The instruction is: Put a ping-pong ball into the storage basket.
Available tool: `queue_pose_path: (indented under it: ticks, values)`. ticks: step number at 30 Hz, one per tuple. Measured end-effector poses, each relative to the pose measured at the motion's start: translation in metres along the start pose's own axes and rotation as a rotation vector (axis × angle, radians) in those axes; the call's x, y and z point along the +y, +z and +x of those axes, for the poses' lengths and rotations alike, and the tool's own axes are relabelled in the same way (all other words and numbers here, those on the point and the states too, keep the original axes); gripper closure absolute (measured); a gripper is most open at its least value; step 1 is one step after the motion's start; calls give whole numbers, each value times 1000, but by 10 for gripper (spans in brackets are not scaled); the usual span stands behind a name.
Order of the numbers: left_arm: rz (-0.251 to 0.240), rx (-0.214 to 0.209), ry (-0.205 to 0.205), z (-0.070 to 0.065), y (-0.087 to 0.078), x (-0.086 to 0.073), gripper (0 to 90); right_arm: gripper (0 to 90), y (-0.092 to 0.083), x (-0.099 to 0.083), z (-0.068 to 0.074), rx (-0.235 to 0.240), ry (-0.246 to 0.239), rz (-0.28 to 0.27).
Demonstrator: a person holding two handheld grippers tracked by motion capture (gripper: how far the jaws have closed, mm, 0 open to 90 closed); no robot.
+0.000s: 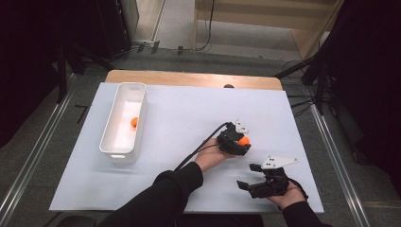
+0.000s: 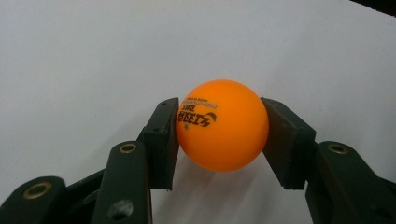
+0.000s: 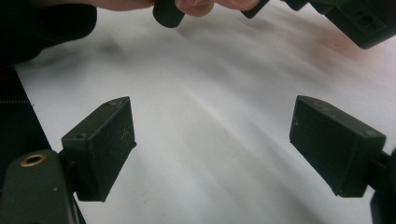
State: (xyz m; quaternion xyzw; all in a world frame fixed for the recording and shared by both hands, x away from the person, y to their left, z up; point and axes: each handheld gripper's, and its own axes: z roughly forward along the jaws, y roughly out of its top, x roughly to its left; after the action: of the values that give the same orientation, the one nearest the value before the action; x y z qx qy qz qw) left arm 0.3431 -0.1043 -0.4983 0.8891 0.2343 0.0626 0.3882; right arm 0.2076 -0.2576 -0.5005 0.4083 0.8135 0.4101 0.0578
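Observation:
An orange ping-pong ball (image 2: 222,126) with black print sits between the two black pads of my left gripper (image 2: 220,107), which press on its sides just above the white mat. In the high view that left gripper (image 1: 241,142) holds the ball (image 1: 244,140) right of the mat's middle. My right gripper (image 1: 247,176) stands near the front right of the mat, open, with nothing between its pads (image 3: 105,140). In the right gripper view the gripper (image 3: 211,105) faces bare mat. A second orange ball (image 1: 134,122) lies inside a white bin (image 1: 108,132) at the left.
The white mat (image 1: 189,113) covers most of a wooden table (image 1: 189,78). The long bin stands lengthwise near the mat's left edge. A cable (image 1: 198,149) trails from the left gripper toward the person's dark sleeve (image 1: 161,198). Dark stands and cables flank the table on the floor.

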Motion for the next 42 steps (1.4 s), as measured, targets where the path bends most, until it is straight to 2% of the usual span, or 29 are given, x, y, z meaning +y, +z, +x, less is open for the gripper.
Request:
queue_pose_path:
  ticks: [4,7,13,17,21,24,28,33,42]
  values:
    - [-7,-8,-20,2,-5,1,500,126,0,0,0,0,2,-1]
    - [11,-18,-6,5,-10,2,500,126,0,0,0,0,-1,0]
    - [1,-29,-27,10,-22,4,500,126,0,0,0,0,0,0]
    - [-7,-39,-40,11,-28,5,500,126,0,0,0,-1,0,0]
    - [1,-29,-34,11,-36,6,500,126,0,0,0,-1,-3,4]
    - [11,-37,-25,10,-42,6,500,126,0,0,0,-3,-3,5]
    - [8,-52,-45,11,-49,6,500,126,1,0,0,-3,-1,7]
    - [13,-68,-33,11,-58,4,500,126,1,0,0,-3,0,7]
    - [16,-56,-10,12,-72,-2,500,126,1,0,-1,-5,4,6]
